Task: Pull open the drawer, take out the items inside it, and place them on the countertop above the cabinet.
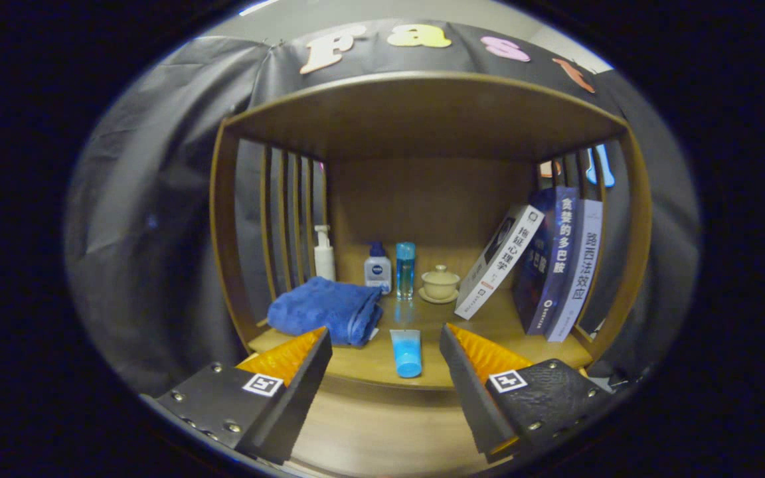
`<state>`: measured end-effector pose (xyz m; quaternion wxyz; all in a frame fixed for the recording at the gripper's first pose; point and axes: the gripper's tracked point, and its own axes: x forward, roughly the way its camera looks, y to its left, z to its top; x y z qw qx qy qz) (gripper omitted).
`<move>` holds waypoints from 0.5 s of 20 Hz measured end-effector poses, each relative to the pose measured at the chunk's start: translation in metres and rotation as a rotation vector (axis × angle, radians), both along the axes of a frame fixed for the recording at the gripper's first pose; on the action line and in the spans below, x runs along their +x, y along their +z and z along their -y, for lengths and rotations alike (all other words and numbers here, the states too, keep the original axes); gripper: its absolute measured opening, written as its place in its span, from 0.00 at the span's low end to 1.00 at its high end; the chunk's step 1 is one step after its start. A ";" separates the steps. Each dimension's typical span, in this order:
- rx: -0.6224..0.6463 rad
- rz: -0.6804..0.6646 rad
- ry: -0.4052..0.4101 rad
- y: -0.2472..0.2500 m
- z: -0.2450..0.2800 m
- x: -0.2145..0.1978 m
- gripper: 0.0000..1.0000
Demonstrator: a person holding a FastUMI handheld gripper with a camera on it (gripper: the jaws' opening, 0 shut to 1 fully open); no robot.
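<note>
My gripper (382, 335) is open, with nothing between its fingers, and it faces a wooden cabinet's countertop (489, 325). A small blue tube (406, 352) lies on the countertop near its front edge, in the gap between the fingertips and just beyond them. A folded blue towel (326, 309) rests on the countertop just ahead of the left finger (289, 362). The wooden front below the countertop edge (382, 425) fills the space between the fingers; I cannot tell whether it is the drawer or whether it is open.
At the back of the shelf stand a white pump bottle (323, 253), a small white bottle with a blue cap (378, 267), a slim clear blue bottle (405, 269) and a lidded beige cup on a saucer (440, 284). Books (558, 262) lean at the right side. A wooden top (422, 113) roofs the shelf.
</note>
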<state>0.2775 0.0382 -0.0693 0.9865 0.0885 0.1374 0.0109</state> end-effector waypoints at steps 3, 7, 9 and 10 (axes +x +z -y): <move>0.018 0.093 -0.003 0.027 0.000 -0.036 0.97; -0.023 0.215 0.004 0.055 -0.006 -0.089 0.97; -0.038 0.260 0.005 0.060 -0.011 -0.113 0.97; -0.035 0.276 0.008 0.060 -0.014 -0.125 0.97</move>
